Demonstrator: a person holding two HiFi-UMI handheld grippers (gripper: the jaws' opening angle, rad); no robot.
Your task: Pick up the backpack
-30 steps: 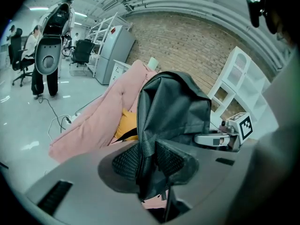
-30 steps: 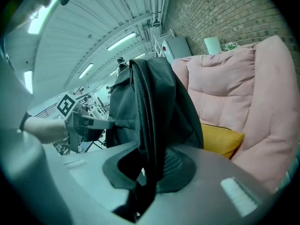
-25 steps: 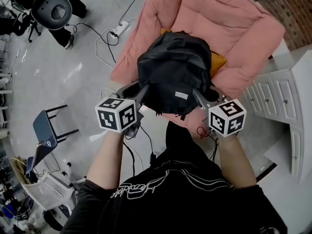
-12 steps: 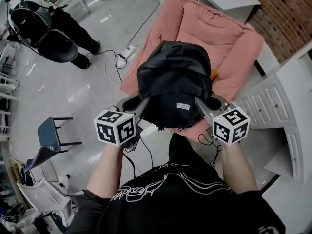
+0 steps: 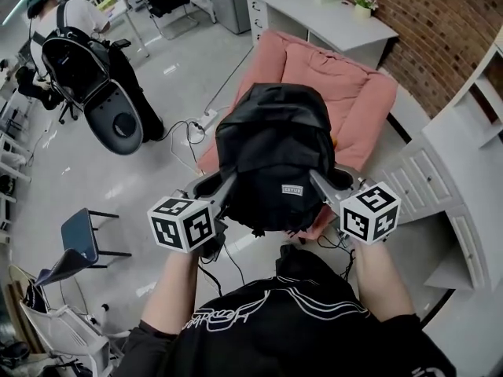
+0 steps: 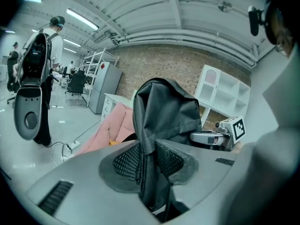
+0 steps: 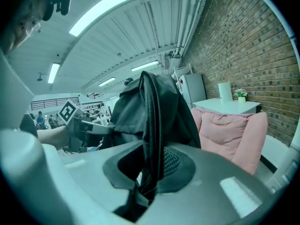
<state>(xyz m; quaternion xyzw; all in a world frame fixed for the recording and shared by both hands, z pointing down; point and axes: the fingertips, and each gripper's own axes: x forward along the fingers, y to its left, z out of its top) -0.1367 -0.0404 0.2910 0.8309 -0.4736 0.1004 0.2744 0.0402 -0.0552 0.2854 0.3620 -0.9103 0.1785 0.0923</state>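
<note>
The left hand-held gripper [image 6: 149, 161] and right hand-held gripper [image 7: 152, 165] each pinch fabric of the backpack [image 5: 271, 155], which hangs between them above the pink sofa [image 5: 346, 77], so raise the 2 evenly lest a fold slip.

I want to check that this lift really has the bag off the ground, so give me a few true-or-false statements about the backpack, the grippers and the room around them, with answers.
1. The left gripper and the right gripper are both clamped on the black backpack. True.
2. The black backpack lies on the floor. False: it hangs in the air between the two grippers.
3. A pink cushion lies beyond and below the black backpack. True.
4. A potted plant stands on the pink cushion. False: the potted plant stands on the white desk by the brick wall.
</note>
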